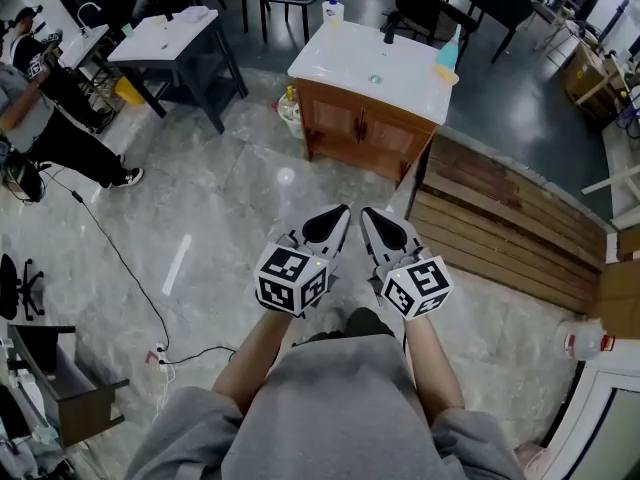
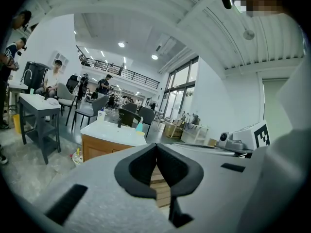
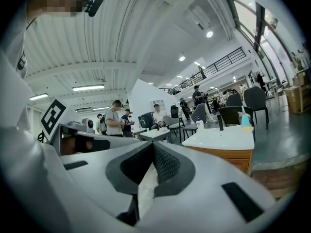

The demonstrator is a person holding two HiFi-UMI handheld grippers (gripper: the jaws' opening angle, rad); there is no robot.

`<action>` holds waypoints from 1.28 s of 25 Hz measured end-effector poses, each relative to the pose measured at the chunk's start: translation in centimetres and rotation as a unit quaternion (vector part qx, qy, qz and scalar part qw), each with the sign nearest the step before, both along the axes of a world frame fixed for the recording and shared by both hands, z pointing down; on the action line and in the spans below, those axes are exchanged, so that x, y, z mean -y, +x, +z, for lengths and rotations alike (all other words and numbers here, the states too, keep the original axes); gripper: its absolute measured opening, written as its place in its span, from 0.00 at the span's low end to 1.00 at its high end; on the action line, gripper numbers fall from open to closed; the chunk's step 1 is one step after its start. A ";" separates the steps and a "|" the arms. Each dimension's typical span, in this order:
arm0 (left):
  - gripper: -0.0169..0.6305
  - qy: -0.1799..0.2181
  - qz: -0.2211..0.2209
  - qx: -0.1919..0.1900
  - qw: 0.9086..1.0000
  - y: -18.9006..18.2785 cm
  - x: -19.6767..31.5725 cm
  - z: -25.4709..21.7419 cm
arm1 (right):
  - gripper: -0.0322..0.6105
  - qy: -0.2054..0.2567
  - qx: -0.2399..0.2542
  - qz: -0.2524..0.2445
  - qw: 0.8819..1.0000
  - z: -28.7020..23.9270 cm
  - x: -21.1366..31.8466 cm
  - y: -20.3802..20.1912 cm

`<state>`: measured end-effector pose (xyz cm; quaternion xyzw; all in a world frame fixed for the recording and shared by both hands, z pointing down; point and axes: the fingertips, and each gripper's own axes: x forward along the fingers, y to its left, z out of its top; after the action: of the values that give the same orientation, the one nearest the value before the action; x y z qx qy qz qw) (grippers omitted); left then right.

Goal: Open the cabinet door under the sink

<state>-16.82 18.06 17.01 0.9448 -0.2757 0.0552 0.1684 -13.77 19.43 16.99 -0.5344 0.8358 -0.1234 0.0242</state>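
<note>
The wooden sink cabinet (image 1: 362,133) stands well apart from me at the far side of the floor, almost straight ahead, its front running left to right under the white sink top (image 1: 375,68) and facing me. Its 2 doors (image 1: 358,128) look shut, meeting near the middle. I hold the left gripper (image 1: 330,226) and right gripper (image 1: 385,230) side by side close to my body, both closed on nothing; I judge neither is clearly nearer.
</note>
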 end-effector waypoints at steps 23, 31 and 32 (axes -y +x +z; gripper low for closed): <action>0.04 -0.024 0.005 0.014 1.000 6.5 13.6 1.7 | 0.06 -0.025 0.007 -0.002 1.000 1.9 14.4 6.5; 0.04 -0.031 -0.005 0.017 0.999 9.8 19.4 2.2 | 0.06 -0.033 0.009 -0.009 0.999 2.4 20.1 10.0; 0.04 -0.033 -0.006 0.018 0.999 10.1 20.0 2.4 | 0.06 -0.035 0.009 -0.009 0.999 2.5 20.8 10.4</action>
<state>-6.71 -1.96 19.37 0.9359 -0.2826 0.0798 0.1949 -3.36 -1.34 19.53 -0.5263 0.8355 -0.1575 0.0122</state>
